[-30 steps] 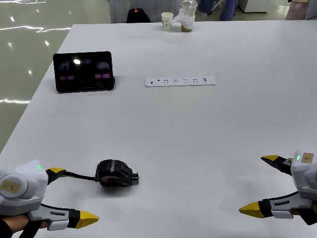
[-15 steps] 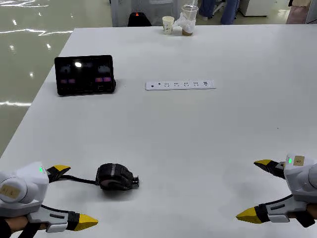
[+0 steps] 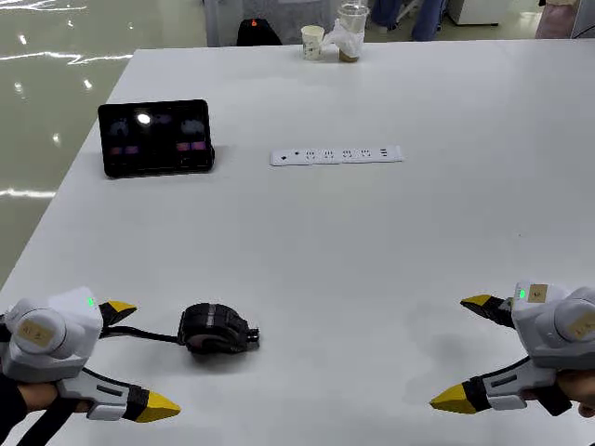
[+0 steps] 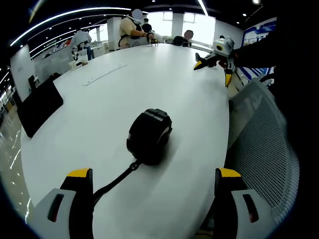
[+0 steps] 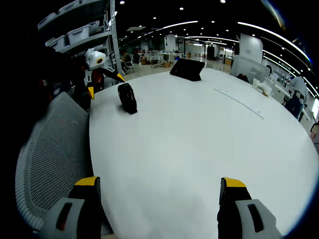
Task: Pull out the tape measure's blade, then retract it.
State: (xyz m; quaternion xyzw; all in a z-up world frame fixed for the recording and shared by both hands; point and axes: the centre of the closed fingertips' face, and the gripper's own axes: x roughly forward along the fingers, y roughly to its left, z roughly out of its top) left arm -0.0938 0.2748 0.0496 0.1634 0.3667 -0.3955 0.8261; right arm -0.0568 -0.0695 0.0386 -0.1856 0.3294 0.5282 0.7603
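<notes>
A black tape measure (image 3: pixel 216 328) lies on the white table (image 3: pixel 372 242) near its front left; its black wrist strap (image 3: pixel 147 334) trails left toward my left gripper. My left gripper (image 3: pixel 135 355) is open, jaws spread wide, just left of the case and not touching it. In the left gripper view the tape measure (image 4: pixel 149 135) lies ahead between the yellow-tipped jaws, strap (image 4: pixel 115 180) running back toward me. My right gripper (image 3: pixel 469 350) is open at the front right, far from the tape measure. The right gripper view shows the tape measure (image 5: pixel 127 97) far off beside the left gripper (image 5: pixel 102 74).
A dark tablet (image 3: pixel 155 137) stands propped at the back left, and a white power strip (image 3: pixel 337 154) lies mid-table. Paper and plastic cups (image 3: pixel 333 39) sit at the far edge. A mesh chair back (image 4: pixel 261 139) is near the table's front edge.
Both grippers have edged slightly inward and up from the table's front edge. The tape measure lies where it was; the camera shifted a little.
</notes>
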